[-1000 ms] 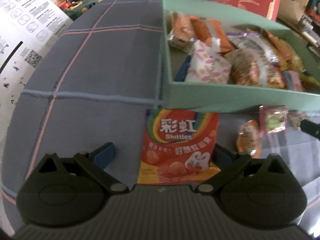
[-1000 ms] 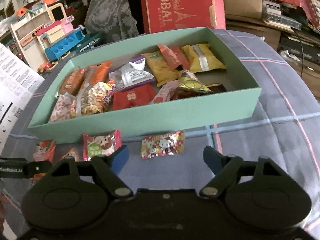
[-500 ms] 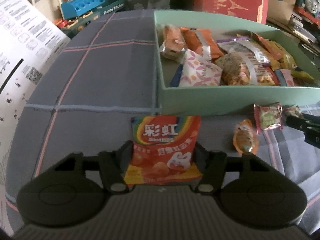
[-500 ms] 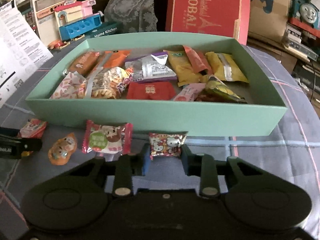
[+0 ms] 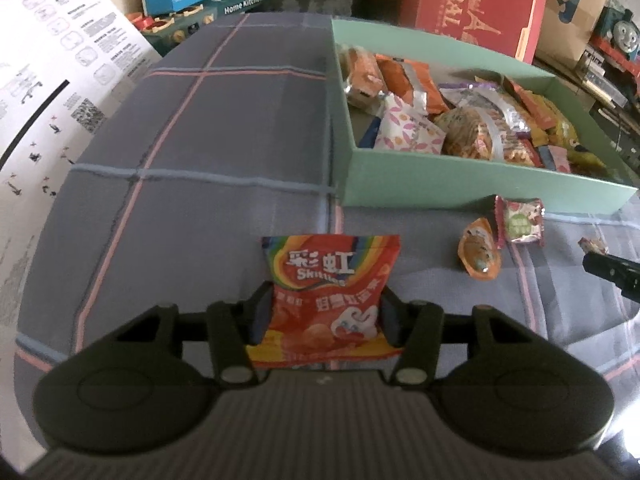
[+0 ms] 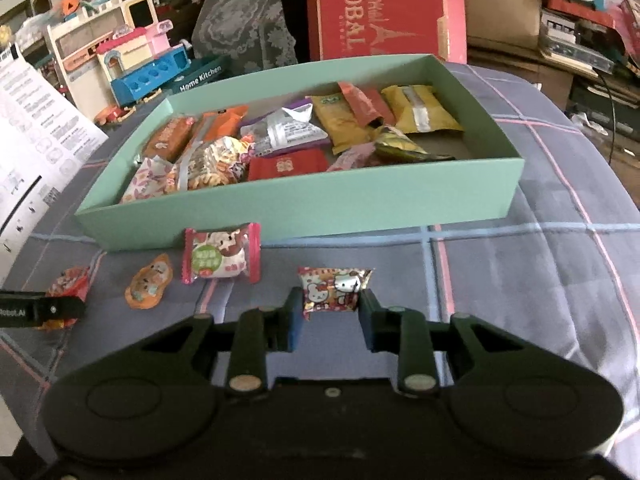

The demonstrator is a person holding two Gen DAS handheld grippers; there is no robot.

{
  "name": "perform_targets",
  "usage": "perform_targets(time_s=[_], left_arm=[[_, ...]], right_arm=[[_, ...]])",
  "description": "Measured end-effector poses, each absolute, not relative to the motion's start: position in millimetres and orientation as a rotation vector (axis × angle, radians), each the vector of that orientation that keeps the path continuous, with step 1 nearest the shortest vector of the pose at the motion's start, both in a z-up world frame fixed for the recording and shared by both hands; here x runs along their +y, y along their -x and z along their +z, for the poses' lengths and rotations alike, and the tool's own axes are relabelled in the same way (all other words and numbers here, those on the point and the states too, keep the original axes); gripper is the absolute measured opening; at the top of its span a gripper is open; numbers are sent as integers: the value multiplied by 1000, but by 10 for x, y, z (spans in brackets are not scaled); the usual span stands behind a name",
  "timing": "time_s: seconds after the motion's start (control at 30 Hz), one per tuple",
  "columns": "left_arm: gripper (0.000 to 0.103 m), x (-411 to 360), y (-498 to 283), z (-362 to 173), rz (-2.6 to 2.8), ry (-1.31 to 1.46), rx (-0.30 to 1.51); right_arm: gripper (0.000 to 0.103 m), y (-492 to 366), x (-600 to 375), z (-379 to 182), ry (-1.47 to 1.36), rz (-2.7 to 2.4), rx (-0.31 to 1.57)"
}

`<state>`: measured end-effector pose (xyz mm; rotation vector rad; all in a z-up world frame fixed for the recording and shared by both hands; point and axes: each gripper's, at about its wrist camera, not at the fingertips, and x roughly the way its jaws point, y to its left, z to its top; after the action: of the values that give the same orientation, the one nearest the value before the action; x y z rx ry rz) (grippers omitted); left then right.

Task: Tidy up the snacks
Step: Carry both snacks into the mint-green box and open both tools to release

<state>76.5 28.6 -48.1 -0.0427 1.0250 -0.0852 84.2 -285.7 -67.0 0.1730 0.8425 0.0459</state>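
A red Skittles bag (image 5: pixel 330 276) sits between the fingers of my left gripper (image 5: pixel 326 312), whose jaws are closing and press on its lower sides. My right gripper (image 6: pixel 330 308) has its jaws closing on a small Hello Kitty candy (image 6: pixel 334 286), nipped at its near edge. Beyond both stands the mint-green box (image 6: pixel 320 216), holding several snack packets. In front of the box wall, a pink-edged candy (image 6: pixel 220 256) and an orange candy (image 6: pixel 149 282) lie loose on the cloth. A finger of the left gripper (image 6: pixel 40 310) shows at the left edge of the right wrist view.
A plaid blue-grey cloth (image 5: pixel 224 140) covers the table. A white printed sheet (image 5: pixel 48 80) lies off its left edge. Behind the box stand a red carton (image 6: pixel 380 8) and a toy kitchen set (image 6: pixel 132 60).
Both grippers went from wide open to closed on their packets: the left on the Skittles bag, the right on the Hello Kitty candy. Both views have drawn back a little from the box.
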Motion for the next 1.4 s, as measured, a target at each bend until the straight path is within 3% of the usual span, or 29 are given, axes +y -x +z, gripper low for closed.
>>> perform_targets(time_s=[0.33,0.67,1.4], left_arm=[[52,233,-749,14,-123,59,915],[52,-219,-1303,349,-250,7,848],[53,-1185,-3182,14,-373,-82,929]], right_arm=[[28,-699,-2911,-331,-197,63,753],[28,-927,-3077,20,-226,72,687],[29,-2469,-3172,-115,-245,103,748]])
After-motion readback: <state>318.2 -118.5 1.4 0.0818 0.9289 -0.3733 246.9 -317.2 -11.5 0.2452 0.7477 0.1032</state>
